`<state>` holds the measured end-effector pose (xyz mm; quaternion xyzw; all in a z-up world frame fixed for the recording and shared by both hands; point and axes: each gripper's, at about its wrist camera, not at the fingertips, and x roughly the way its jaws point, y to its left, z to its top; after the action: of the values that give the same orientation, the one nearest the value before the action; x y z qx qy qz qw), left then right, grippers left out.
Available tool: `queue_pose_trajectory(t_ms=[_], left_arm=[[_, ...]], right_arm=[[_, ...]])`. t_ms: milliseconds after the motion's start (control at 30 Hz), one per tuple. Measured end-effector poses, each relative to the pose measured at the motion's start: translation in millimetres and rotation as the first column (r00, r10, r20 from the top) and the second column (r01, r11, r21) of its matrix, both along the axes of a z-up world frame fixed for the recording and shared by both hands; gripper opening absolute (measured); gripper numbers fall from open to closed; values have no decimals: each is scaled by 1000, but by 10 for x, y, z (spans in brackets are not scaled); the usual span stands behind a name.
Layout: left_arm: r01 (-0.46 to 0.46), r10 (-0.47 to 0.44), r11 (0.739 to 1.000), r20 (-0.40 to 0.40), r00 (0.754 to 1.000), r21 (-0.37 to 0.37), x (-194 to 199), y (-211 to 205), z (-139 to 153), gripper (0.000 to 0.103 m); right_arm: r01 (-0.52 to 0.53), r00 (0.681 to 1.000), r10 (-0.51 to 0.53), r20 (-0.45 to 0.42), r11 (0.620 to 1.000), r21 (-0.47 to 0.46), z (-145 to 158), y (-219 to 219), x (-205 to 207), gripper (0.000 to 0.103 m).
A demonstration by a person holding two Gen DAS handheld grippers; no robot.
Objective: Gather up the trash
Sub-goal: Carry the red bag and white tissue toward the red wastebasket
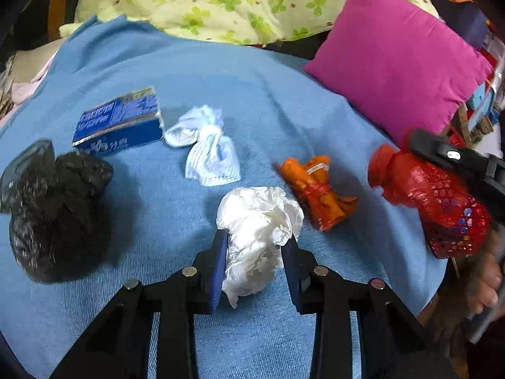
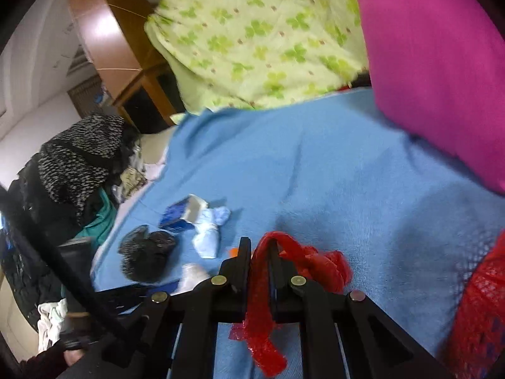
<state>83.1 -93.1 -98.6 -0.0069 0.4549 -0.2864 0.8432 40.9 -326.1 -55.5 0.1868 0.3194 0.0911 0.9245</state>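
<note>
Between the fingers of my left gripper (image 1: 256,262) sits a crumpled white tissue wad (image 1: 258,237); both blue pads press its sides, so I am grasping it just above the blue blanket (image 1: 284,101). My right gripper (image 2: 258,259) is clenched on a strip of the red mesh bag (image 2: 262,300), whose netted bulk hangs at my right edge. From the left camera that bag (image 1: 435,202) hangs over the blanket's right side. Just beyond the tissue, to its right, lies an orange wrapper bundle (image 1: 315,189). To the left rests a black plastic bag (image 1: 53,208). Farther out lie a white-blue cloth scrap (image 1: 208,148) and a blue carton (image 1: 120,123), touching. Beyond them sit a magenta pillow (image 1: 401,60) and a clover-print quilt (image 1: 221,0).
</note>
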Motion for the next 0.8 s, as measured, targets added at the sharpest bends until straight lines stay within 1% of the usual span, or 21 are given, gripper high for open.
queue_pose_trajectory(t_ms=[67, 133, 200, 333, 367, 433, 467, 500, 600, 633, 733, 800], left_arm=[[8, -8, 1000, 11, 1000, -21, -80, 25, 56, 31], [14, -13, 1000, 48, 999, -15, -187, 60, 142, 31], [11, -10, 1000, 71, 997, -11, -283, 99, 198, 31], [-8, 7, 1000, 103, 995, 8, -476, 191, 277, 31], [-10, 8, 1000, 110, 994, 16, -521, 212, 294, 31], [-12, 9, 1000, 121, 993, 26, -572, 242, 307, 31], [-12, 9, 1000, 124, 992, 28, -582, 231, 318, 31], [-12, 8, 1000, 131, 991, 26, -612, 249, 339, 31], [-12, 12, 1000, 132, 991, 2, -605, 317, 388, 31], [-14, 14, 1000, 128, 992, -6, -596, 322, 405, 31], [-15, 18, 1000, 119, 993, -24, -604, 354, 434, 31], [-19, 22, 999, 113, 993, -27, -613, 362, 442, 31]], right_arm=[[17, 1000, -16, 8, 999, -38, 62, 29, -79, 10], [22, 1000, -22, 2, 999, -31, 71, 13, -118, 11], [36, 998, -36, -43, 999, -23, 20, -27, -106, 12], [47, 991, -55, -125, 997, -66, -129, -2, -114, 17], [44, 989, -54, -141, 996, -72, -172, 6, -124, 21], [36, 983, -49, -174, 996, -80, -260, 12, -142, 40], [41, 982, -56, -181, 996, -83, -299, 7, -170, 70], [56, 982, -70, -175, 995, -87, -317, -4, -202, 80], [80, 989, -92, -120, 992, -101, -314, -39, -311, 79], [83, 989, -96, -115, 990, -111, -306, -45, -309, 79], [113, 987, -129, -100, 982, -152, -278, -81, -212, 78], [110, 987, -124, -97, 983, -145, -304, -101, -96, 77]])
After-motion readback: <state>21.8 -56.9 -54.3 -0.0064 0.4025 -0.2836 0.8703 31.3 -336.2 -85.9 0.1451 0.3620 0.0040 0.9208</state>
